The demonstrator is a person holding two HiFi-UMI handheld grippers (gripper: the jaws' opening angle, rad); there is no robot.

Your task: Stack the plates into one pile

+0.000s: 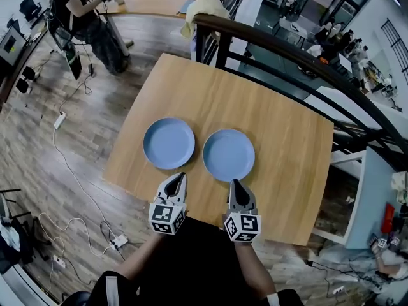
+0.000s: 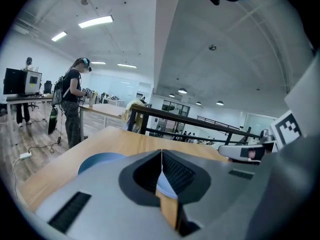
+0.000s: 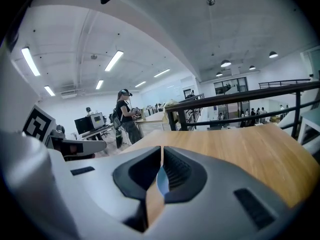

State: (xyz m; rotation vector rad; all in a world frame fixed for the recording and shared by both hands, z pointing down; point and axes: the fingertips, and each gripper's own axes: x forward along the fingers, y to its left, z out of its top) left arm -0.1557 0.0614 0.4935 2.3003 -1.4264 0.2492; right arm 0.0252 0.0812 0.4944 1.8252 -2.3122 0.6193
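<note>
Two blue plates lie side by side on the wooden table (image 1: 280,139): the left plate (image 1: 169,143) and the right plate (image 1: 228,155). My left gripper (image 1: 180,176) hovers just short of the left plate's near rim, its jaws shut with nothing between them. My right gripper (image 1: 235,183) sits just short of the right plate's near rim, also shut and empty. In the left gripper view the left plate (image 2: 100,160) shows past the jaws' left side, with the left gripper (image 2: 162,153) closed. In the right gripper view a sliver of the right plate (image 3: 162,180) shows through the closed right gripper (image 3: 162,149).
A dark metal railing (image 1: 306,59) runs along the table's far right side. A person (image 1: 80,14) stands at another desk at the back left. Cables and power strips (image 1: 60,120) lie on the wooden floor to the left.
</note>
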